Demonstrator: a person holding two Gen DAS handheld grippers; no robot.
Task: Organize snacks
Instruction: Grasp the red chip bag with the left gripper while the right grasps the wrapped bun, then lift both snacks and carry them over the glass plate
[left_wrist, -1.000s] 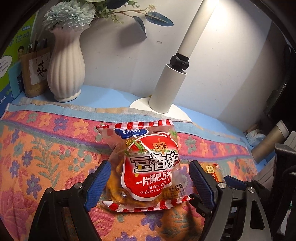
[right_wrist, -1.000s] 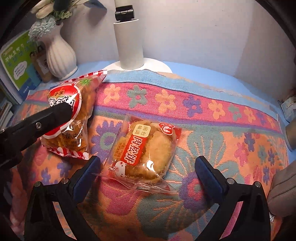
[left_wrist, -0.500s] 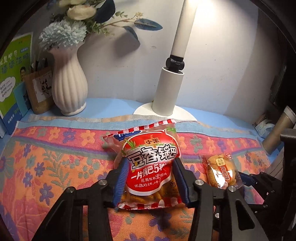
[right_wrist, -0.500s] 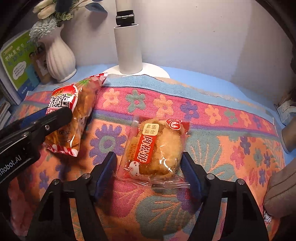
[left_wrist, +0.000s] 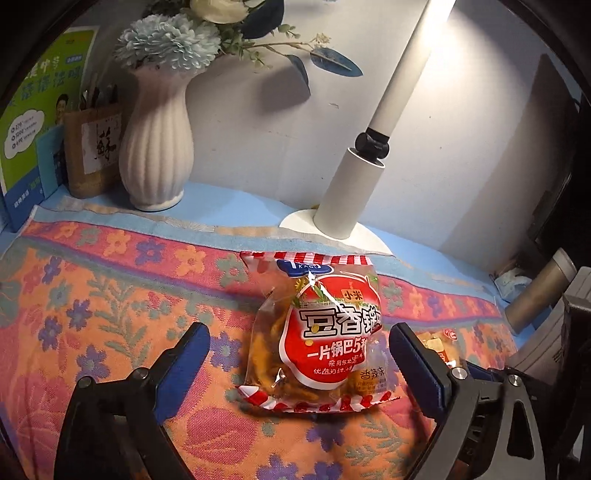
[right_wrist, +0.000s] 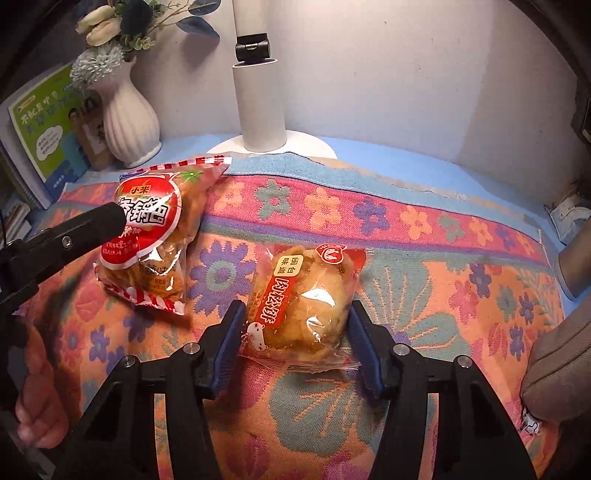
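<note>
Left wrist view: the left gripper (left_wrist: 299, 354) is opening, its two blue pads clear of the one red rice-crust snack bag (left_wrist: 317, 332) lying between them on the floral towel (left_wrist: 92, 314). One white vase (left_wrist: 155, 147) and one white lamp (left_wrist: 354, 192) stand behind.

Right wrist view: the right gripper (right_wrist: 295, 339) is closing, both pads touching the one meat-floss cake packet (right_wrist: 303, 306) on the towel. The red bag lies just left of it. Two snacks in all.
</note>
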